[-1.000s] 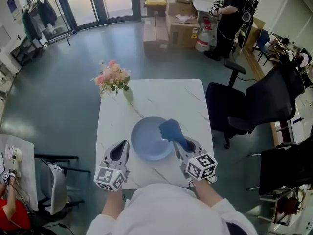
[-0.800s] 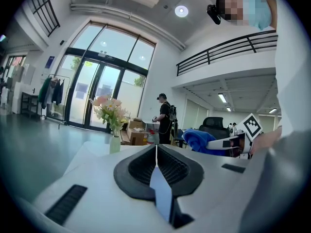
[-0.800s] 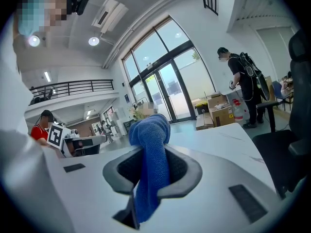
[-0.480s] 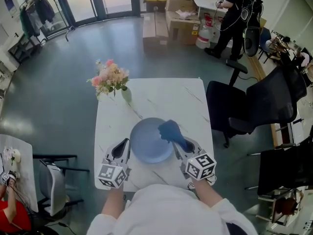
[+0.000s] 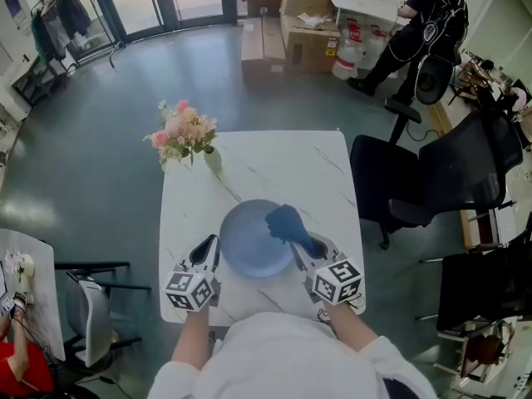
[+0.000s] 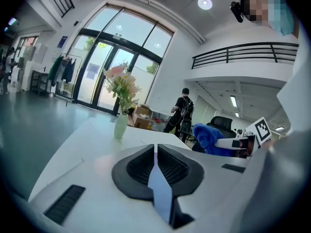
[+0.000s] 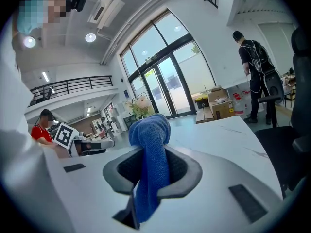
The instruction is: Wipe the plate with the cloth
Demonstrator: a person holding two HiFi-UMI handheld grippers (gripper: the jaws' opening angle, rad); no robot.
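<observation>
A pale blue plate [image 5: 249,241] lies on the near half of the white marble table [image 5: 283,169]. My right gripper [image 5: 301,246] is shut on a blue cloth [image 5: 285,221], which bunches up past the jaws over the plate's right side. In the right gripper view the cloth [image 7: 151,135] fills the gap of that gripper [image 7: 150,152]. My left gripper [image 5: 211,244] is shut, its tips just beside the plate's left rim; contact cannot be told. The left gripper view shows its jaws [image 6: 155,148] closed together, with the cloth [image 6: 209,139] off to the right.
A vase of pink flowers [image 5: 184,135] stands at the table's far left corner. A black office chair [image 5: 432,181] sits close to the table's right side, another chair [image 5: 91,306] at the lower left. A person [image 5: 424,32] stands by cardboard boxes [image 5: 307,32] far back.
My left gripper has sunk and edged closer to the plate's left rim. The right gripper and cloth shifted slightly left. The person at the back walked to the right.
</observation>
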